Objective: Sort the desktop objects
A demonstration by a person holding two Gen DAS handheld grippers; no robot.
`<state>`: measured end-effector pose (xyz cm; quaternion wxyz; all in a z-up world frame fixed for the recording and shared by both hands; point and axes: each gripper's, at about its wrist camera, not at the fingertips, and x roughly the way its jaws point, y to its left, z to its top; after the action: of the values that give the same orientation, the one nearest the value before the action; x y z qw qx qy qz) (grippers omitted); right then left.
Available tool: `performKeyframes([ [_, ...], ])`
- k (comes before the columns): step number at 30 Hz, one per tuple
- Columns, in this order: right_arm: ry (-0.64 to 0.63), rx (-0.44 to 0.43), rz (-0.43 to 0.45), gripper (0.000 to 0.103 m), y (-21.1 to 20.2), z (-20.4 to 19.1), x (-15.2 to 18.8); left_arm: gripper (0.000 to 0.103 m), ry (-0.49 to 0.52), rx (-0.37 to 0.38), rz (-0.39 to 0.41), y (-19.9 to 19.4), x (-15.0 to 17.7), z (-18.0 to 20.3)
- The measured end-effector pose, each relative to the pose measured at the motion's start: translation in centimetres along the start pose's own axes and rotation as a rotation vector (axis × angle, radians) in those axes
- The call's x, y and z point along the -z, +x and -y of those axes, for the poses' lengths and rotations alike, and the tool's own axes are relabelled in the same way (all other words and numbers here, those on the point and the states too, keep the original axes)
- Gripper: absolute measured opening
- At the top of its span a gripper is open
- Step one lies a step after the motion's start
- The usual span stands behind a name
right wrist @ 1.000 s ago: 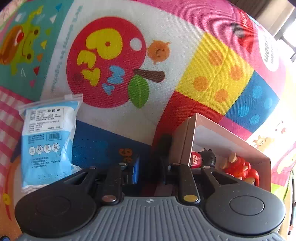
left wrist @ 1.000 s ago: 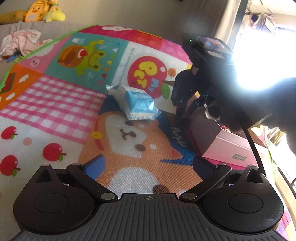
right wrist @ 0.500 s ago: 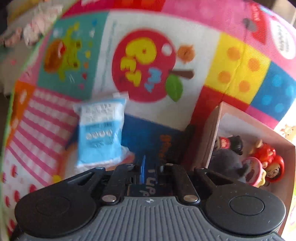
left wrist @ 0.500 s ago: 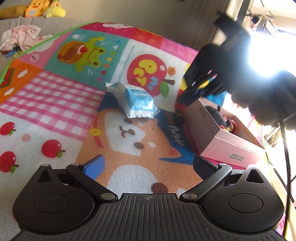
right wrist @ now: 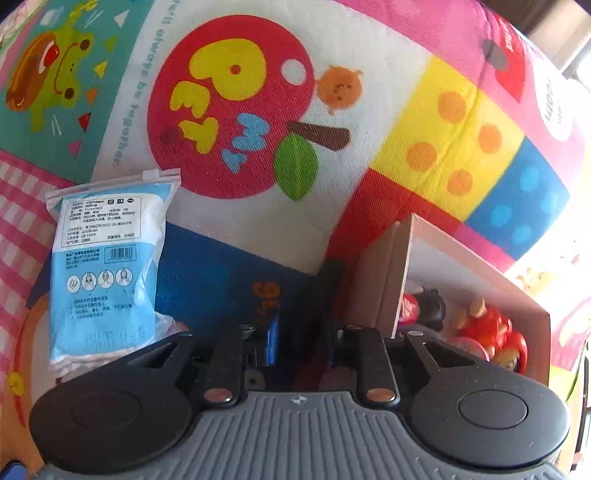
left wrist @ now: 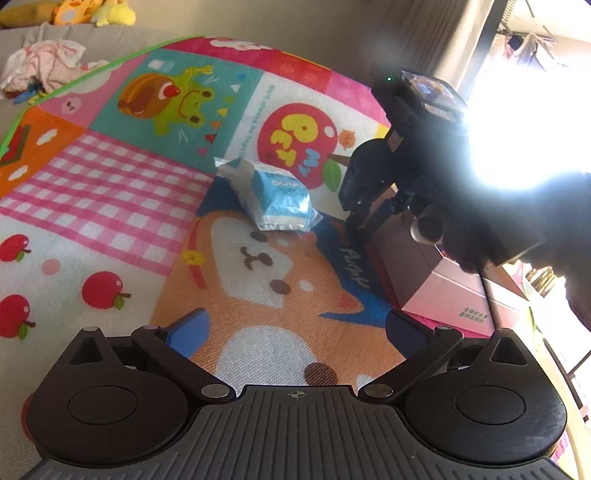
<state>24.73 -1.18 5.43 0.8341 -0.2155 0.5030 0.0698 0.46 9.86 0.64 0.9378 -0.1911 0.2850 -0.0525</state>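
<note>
A blue and white sealed packet lies on the colourful play mat; it also shows in the right wrist view. A pink open box stands right of it and holds small toy figures. My left gripper is open and empty, low over the mat, well short of the packet. My right gripper has its fingers close together, tips down at the mat by the box's near left corner; I see nothing between them. It shows as a dark shape in the left wrist view.
The play mat covers the surface. Bundled pink-white cloth and yellow plush toys lie beyond its far left edge. Strong window glare is at the right.
The right gripper rose and swung away half a second ago, then came back down beside the box corner, where it was one second ago. The left gripper has barely moved.
</note>
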Motion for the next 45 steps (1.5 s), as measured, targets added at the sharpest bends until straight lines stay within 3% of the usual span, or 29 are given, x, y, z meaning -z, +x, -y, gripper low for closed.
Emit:
performKeyframes([
  [5, -0.047, -0.038, 0.036, 0.024, -1.3, -0.1, 1.2, 0.103, -0.004, 0.002, 0.001, 0.0, 0.0, -0.1],
  [10, -0.122, -0.245, 0.054, 0.01, -5.6, 0.1, 5.8, 0.103, -0.032, 0.013, 0.0, 0.0, -0.1, -0.5],
  [14, -0.203, -0.354, 0.059, 0.009, -8.9, 0.1, 11.4, 0.103, -0.01, 0.031, -0.008, 0.1, 0.0, -0.2],
  [17, -0.176, -0.334, 0.051, 0.009, -8.4, 1.0, 14.7, 0.103, 0.021, 0.048, -0.02, 0.3, 0.1, 0.2],
  [20, -0.114, -0.28, 0.133, 0.011, -9.2, 3.8, 18.1, 0.103, 0.044, 0.038, -0.019, 0.4, 0.2, 0.6],
  [22, -0.069, -0.258, 0.195, 0.018, -9.4, 5.3, 20.3, 0.103, 0.062, 0.019, -0.019, 0.5, 0.2, 1.0],
  [24, 0.009, -0.262, 0.25, 0.041, -9.3, 7.2, 22.3, 0.103, 0.09, -0.015, -0.014, 0.6, 0.0, 1.5],
  [26, 0.068, -0.223, 0.317, 0.055, -8.9, 8.2, 24.3, 0.101, 0.151, -0.057, -0.001, 0.8, -0.4, 2.5],
  [27, 0.083, -0.205, 0.349, 0.058, -8.8, 8.6, 25.3, 0.099, 0.197, -0.074, 0.007, 1.0, -0.7, 3.3],
  [28, 0.097, -0.195, 0.372, 0.058, -8.4, 8.7, 26.0, 0.085, 0.243, -0.087, 0.015, 1.3, -1.1, 4.1],
  [29, 0.113, -0.192, 0.39, 0.058, -8.2, 8.9, 26.6, 0.079, 0.282, -0.096, 0.018, 1.7, -1.4, 4.8],
  [33, 0.181, -0.234, 0.436, 0.065, -7.9, 9.8, 28.1, 0.078, 0.385, -0.153, 0.018, 4.8, -2.8, 7.1],
  [34, 0.19, -0.244, 0.445, 0.066, -8.0, 10.0, 28.4, 0.077, 0.399, -0.167, 0.006, 5.8, -3.0, 7.4],
  [37, 0.212, -0.246, 0.491, 0.078, -8.4, 10.6, 29.4, 0.056, 0.413, -0.208, -0.048, 8.4, -3.4, 7.5],
  [39, 0.226, -0.234, 0.524, 0.088, -8.6, 10.9, 30.0, 0.053, 0.401, -0.231, -0.077, 9.6, -3.4, 7.0],
  [42, 0.246, -0.221, 0.552, 0.094, -8.6, 11.5, 30.9, 0.046, 0.408, -0.226, -0.091, 9.9, -3.1, 6.8],
  [44, 0.284, -0.218, 0.555, 0.099, -8.2, 12.1, 31.3, 0.028, 0.445, -0.222, -0.095, 9.6, -2.8, 7.3],
  [45, 0.309, -0.212, 0.553, 0.099, -7.9, 12.5, 31.5, 0.026, 0.463, -0.222, -0.096, 9.3, -2.6, 7.7],
])
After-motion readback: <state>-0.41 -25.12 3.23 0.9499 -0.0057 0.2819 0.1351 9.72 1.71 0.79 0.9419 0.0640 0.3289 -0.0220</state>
